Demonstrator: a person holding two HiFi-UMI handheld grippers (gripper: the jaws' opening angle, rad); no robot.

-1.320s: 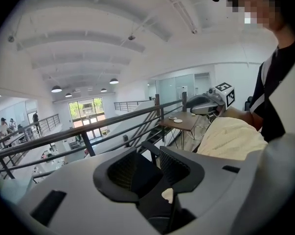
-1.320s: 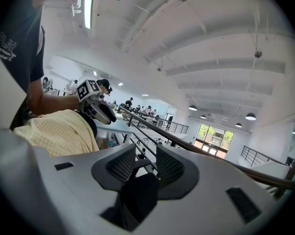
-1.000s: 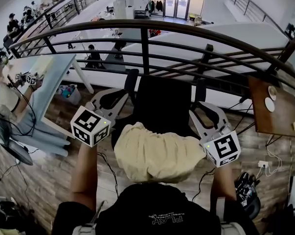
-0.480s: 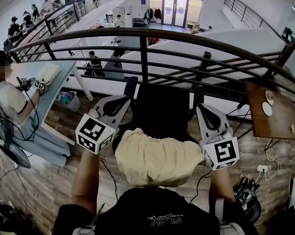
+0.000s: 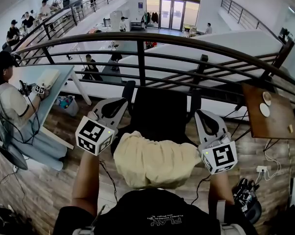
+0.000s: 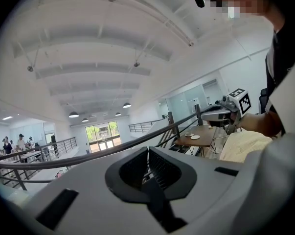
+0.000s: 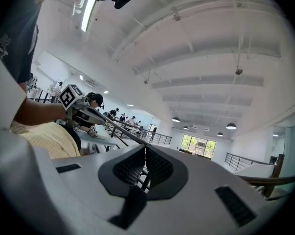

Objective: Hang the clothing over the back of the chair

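Note:
The cream clothing [image 5: 154,160] lies bunched over the near part of the black chair [image 5: 159,114], right in front of me. My left gripper [image 5: 123,102] hovers left of the clothing, its jaws shut with nothing between them. My right gripper [image 5: 202,113] hovers to the right of the clothing, also shut and empty. Neither touches the cloth. In the left gripper view the jaws of the left gripper [image 6: 147,151] meet, with the clothing [image 6: 242,143] and the right gripper [image 6: 220,112] off to the right. The right gripper view shows the right gripper [image 7: 145,148] closed, the clothing [image 7: 44,138] at left.
A dark metal railing [image 5: 142,58] runs just beyond the chair, with a drop to a lower floor behind it. A wooden table [image 5: 269,109] with small plates stands at right. At left a person [image 5: 10,102] sits at a white table [image 5: 44,80]. Cables [image 5: 108,173] trail on the wooden floor.
The right gripper's jaws have gone from wide apart to shut and the gripper has risen slightly. The left jaws also closed. The clothing stays where it was.

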